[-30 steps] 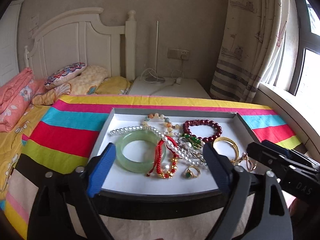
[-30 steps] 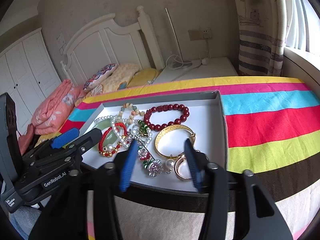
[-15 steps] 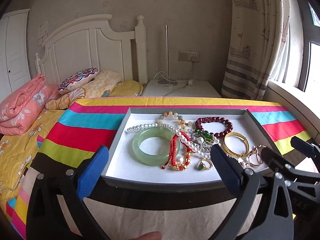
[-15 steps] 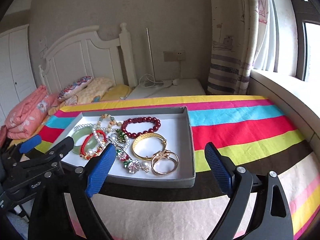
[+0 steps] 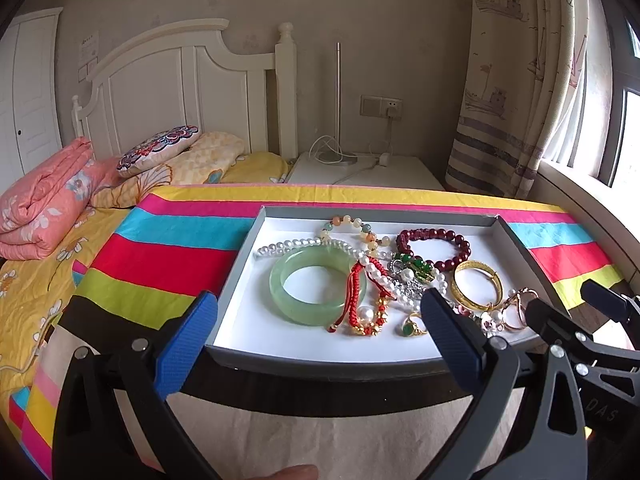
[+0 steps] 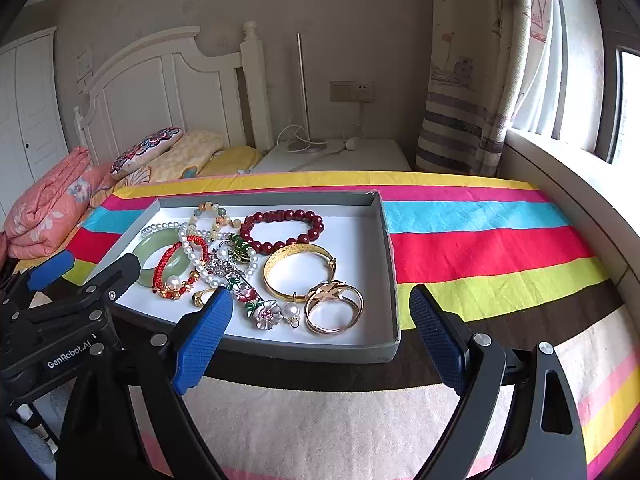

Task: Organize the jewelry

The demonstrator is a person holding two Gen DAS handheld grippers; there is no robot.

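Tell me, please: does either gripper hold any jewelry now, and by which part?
Nothing is held. The left gripper and the right gripper are both open, short of the tray; all jewelry lies inside it.

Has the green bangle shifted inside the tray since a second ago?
No. The green bangle lies by the tray's left wall under the pearl strand, as before; only the cameras moved.
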